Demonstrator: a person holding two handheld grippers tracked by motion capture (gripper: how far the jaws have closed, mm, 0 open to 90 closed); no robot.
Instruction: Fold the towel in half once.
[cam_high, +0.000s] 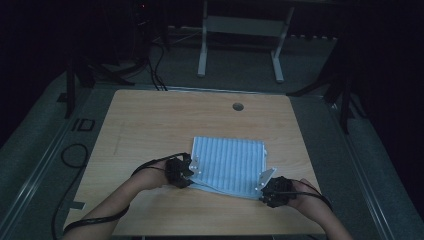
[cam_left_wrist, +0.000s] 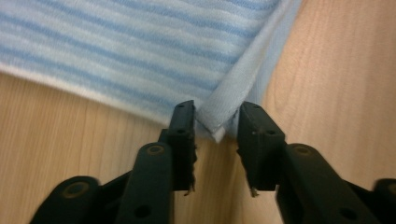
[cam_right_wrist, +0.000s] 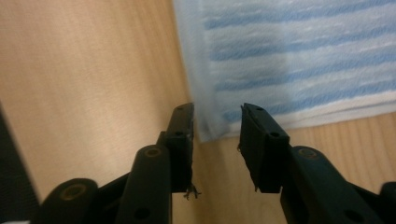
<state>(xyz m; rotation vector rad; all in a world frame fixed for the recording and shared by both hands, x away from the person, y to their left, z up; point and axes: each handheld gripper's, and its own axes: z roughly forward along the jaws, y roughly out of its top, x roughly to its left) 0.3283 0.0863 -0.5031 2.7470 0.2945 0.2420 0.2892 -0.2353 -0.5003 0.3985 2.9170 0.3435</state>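
A folded blue-and-white striped towel lies flat on the wooden table. My left gripper rests at its near left corner, my right gripper at its near right corner. In the left gripper view the towel's corner lies in the gap of the left gripper, whose jaws stand apart and do not press it. The right gripper view has the other towel corner between the parted jaws of the right gripper, likewise not pinched.
A round cable hole sits near the table's far edge. Beyond the table stands a white metal frame. Black cables lie on the floor at the left. Bare wood lies to the left of the towel and beyond it.
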